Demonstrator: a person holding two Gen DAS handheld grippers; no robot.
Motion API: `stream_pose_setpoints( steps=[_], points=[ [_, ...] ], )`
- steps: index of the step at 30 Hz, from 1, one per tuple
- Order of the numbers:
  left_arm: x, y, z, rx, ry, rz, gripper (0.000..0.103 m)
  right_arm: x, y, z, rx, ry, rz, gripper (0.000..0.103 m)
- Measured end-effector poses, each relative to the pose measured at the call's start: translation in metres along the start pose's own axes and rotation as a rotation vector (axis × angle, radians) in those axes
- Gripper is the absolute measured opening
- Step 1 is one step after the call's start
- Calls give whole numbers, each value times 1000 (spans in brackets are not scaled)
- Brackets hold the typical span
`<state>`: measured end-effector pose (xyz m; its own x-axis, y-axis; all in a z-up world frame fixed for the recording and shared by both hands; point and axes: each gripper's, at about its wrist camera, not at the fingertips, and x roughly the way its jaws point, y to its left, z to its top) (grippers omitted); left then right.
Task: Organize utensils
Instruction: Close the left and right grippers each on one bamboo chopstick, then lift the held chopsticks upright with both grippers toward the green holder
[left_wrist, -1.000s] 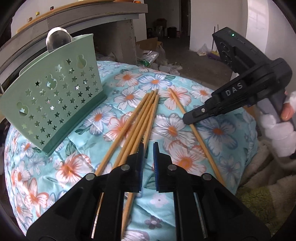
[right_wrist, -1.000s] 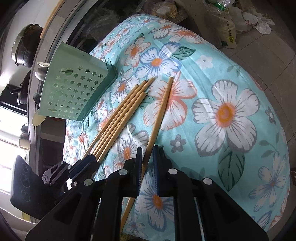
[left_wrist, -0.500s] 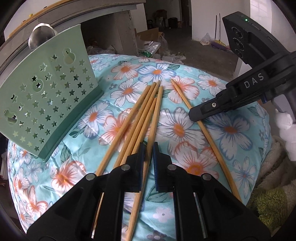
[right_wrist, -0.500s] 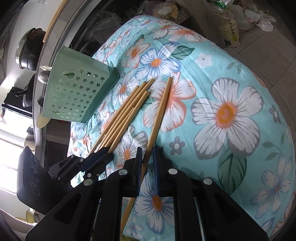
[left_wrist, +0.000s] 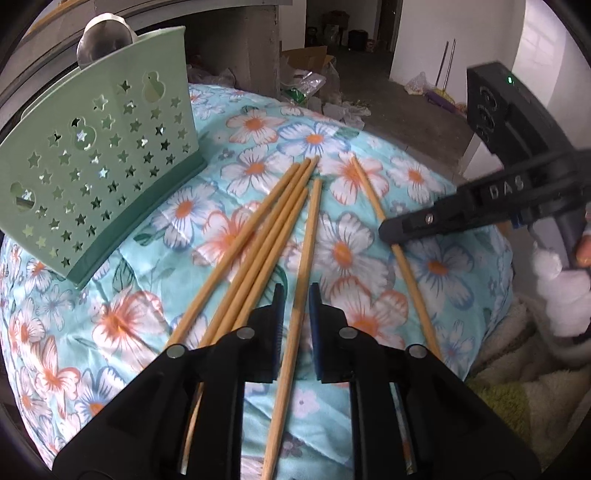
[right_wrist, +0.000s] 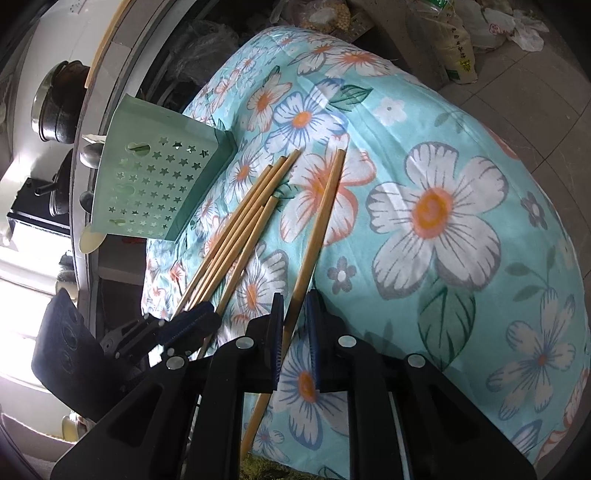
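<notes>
Both claws are letting go: a second ago each was pinched on a chopstick, and now the jaws are opening with the sticks lying loose on the flowered cloth (left_wrist: 436, 266). Starting at the left, the green holder (left_wrist: 99, 173) lies tipped on its side, up and to the left of the left gripper (left_wrist: 294, 295). Just left of its jaws sits the bundle of four chopsticks (left_wrist: 266, 236). Between its parting jaws runs the fifth chopstick (left_wrist: 308, 243), nudged away from that bundle, pads no longer pressing it. Further right, the right gripper (right_wrist: 294, 306) straddles the lone chopstick (right_wrist: 319, 225), jaws likewise opening with a gap showing. By my read, this is a re-grip; nothing has gone into the holder yet.
</notes>
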<state>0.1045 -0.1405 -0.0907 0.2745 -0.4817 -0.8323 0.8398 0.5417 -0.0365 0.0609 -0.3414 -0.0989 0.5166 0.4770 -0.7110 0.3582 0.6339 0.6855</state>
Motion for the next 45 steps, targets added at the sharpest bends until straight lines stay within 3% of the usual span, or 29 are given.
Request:
stream_pose_setpoints(
  steps=[3, 13, 20, 26, 36, 45],
  points=[
    [3, -1, 10, 6, -7, -20, 13, 0, 5, 5, -3, -14, 5, 31],
    [35, -2, 28, 5, 55, -53, 13, 9, 10, 25, -8, -43, -47, 31],
    [46, 0, 34, -7, 56, -67, 13, 13, 3, 28, 13, -67, -70, 10],
    [50, 6, 39, -25, 44, -67, 6, 10, 0, 26, 41, -88, -33, 10],
    [14, 8, 44, -53, -31, -63, 5, -18, 14, 26, 6, -168, -5, 8],
    [-48, 15, 56, -116, -192, -107, 5, -48, 38, 24, -89, -253, -5, 7]
  ],
)
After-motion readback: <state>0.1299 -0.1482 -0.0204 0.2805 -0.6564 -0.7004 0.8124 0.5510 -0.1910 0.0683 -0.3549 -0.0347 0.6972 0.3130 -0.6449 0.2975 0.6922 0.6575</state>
